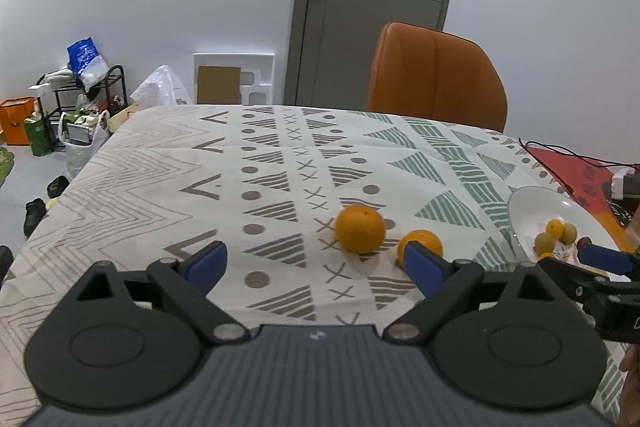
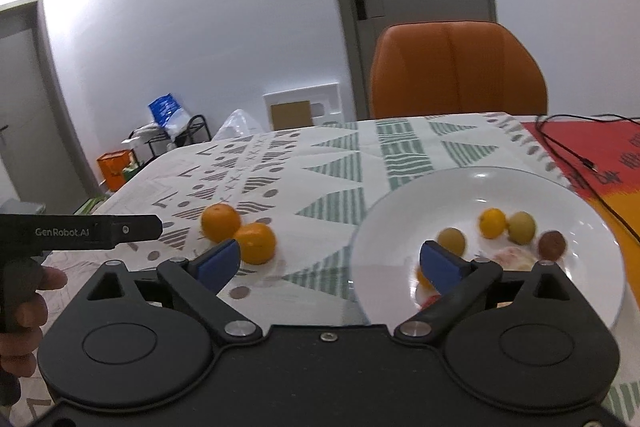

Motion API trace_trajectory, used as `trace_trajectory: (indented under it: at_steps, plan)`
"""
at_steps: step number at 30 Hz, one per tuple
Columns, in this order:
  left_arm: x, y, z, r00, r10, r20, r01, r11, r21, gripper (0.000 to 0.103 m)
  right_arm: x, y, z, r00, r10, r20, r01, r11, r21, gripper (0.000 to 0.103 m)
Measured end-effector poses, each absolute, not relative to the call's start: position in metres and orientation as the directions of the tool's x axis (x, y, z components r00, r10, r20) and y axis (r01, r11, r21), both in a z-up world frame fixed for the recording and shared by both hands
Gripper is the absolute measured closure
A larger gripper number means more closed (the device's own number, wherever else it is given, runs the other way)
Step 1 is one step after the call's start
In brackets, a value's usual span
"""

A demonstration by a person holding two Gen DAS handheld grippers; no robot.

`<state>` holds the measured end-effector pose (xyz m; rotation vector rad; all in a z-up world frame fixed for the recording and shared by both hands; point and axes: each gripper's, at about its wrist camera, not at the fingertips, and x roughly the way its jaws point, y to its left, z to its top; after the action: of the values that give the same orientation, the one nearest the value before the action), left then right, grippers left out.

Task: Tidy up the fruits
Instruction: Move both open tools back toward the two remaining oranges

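— Why are your left gripper (image 1: pixel 316 263) and right gripper (image 2: pixel 330 263) spread wide, empty?
— Two oranges (image 1: pixel 360 229) wait ahead of your left jaws; the plate (image 2: pixel 400 223) sits beyond your right.

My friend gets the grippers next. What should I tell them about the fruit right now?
Left gripper: open, empty, low over the tablecloth near the two oranges.
Right gripper: open, empty, at the white plate's near-left rim.
Done: several small fruits already lie on the plate.
Left: the farther orange and the nearer orange sit close together on the tablecloth, left of the plate. They probably go onto the plate next.
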<state>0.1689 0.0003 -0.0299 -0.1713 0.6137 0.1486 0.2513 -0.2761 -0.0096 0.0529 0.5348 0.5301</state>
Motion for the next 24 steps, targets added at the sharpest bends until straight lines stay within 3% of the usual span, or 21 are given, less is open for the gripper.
trace_trajectory:
  at_steps: [11, 24]
  plan:
    - [0.166, 0.018, -0.033, 0.796, 0.118, -0.593, -0.223, 0.969, -0.107, 0.009, 0.255, -0.246, -0.009, 0.693, 0.537, -0.481, -0.527, 0.833, 0.17, 0.006]
    - [0.177, 0.03, -0.039, 0.789, 0.092, -0.607, -0.217, 0.967, -0.136, 0.009, 0.271, -0.223, -0.013, 0.651, 0.554, -0.519, -0.563, 0.811, 0.159, 0.03]
